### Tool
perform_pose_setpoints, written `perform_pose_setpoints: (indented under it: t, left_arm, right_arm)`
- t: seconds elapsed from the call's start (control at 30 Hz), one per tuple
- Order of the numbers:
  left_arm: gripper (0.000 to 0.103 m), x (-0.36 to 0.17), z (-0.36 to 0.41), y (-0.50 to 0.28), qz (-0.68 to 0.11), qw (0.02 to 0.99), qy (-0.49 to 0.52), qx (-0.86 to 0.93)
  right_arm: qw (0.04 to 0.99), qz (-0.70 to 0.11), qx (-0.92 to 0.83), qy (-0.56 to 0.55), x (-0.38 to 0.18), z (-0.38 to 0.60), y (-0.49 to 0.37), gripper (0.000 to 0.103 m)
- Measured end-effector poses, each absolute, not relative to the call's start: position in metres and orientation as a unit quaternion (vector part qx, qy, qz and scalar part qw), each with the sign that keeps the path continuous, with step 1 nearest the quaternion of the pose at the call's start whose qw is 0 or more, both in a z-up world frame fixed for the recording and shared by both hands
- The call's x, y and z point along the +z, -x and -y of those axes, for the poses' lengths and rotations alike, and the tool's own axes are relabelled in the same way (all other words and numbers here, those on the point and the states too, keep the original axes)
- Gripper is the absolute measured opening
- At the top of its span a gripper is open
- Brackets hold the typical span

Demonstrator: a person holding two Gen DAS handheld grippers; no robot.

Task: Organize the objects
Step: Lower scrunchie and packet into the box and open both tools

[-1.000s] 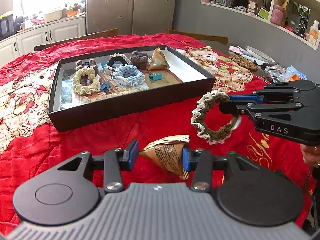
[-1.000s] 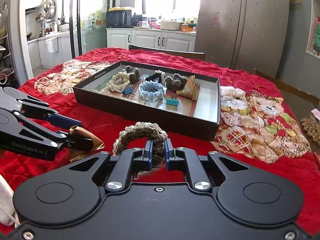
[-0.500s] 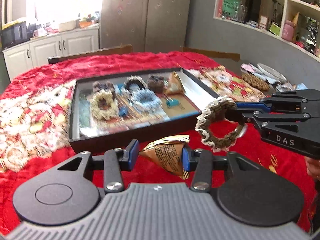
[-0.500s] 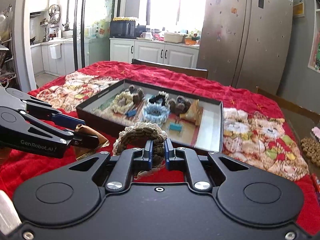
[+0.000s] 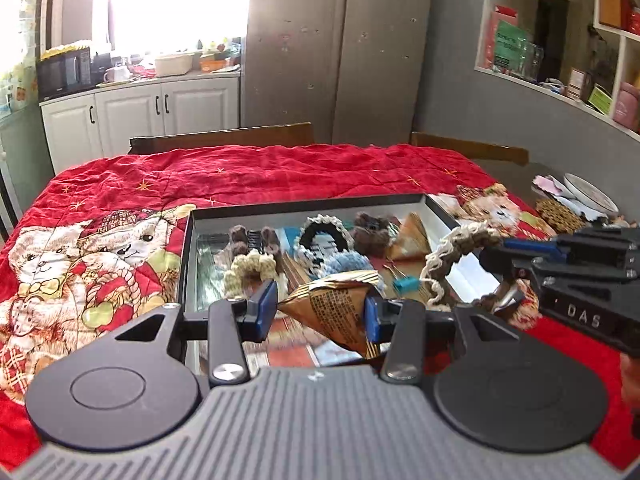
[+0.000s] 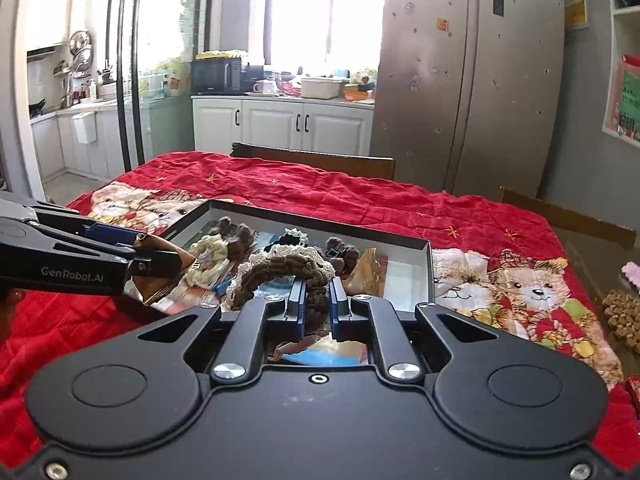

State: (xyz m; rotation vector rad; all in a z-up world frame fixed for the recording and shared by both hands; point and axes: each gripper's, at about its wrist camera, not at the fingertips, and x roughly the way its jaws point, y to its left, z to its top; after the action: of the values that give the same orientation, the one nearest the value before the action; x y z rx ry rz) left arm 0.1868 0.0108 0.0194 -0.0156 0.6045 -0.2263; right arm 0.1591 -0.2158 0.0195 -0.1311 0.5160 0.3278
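Note:
My left gripper (image 5: 318, 306) is shut on a golden-brown pyramid-shaped packet (image 5: 332, 308), held in the air over the near edge of the black tray (image 5: 188, 240). My right gripper (image 6: 316, 304) is shut on a brown scrunchie with cream trim (image 6: 280, 272), also raised above the tray's near side. From the left wrist view that scrunchie (image 5: 452, 256) hangs at the right, pinched by the right gripper (image 5: 500, 272). In the right wrist view the left gripper (image 6: 160, 256) enters from the left with the packet (image 6: 160, 280). The tray (image 6: 428, 264) holds several scrunchies, clips and another packet.
A red bear-print cloth (image 5: 100, 248) covers the table. Wooden chair backs (image 5: 224, 140) stand at the far side. A plate (image 5: 588, 196) and a brown beaded mat (image 5: 560, 212) lie at the right edge. A fridge (image 6: 468, 80) and white cabinets (image 6: 280, 124) stand behind.
Both grippers have risen and moved forward with their loads. They went from in front of the tray to above its near edge, and the tray now sits closer and lower in both views.

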Motion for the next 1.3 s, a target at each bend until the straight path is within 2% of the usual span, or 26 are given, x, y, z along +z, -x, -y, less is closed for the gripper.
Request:
perform_pose_setpoints:
  t: [0.57, 1.3]
  left_arm:
    - [0.047, -0.011, -0.012, -0.25, -0.315, 0.947, 0.016, -0.059]
    - [0.048, -0.037, -0.013, -0.266, -0.326, 0.944, 0.016, -0.048]
  right_arm:
    - [0.938, -0.31, 0.156, 0.011, -0.025, 0.201, -0.238, 0.011]
    - [0.93, -0.338, 0.147, -0.001, -0.051, 0.199, -0.262, 0.012]
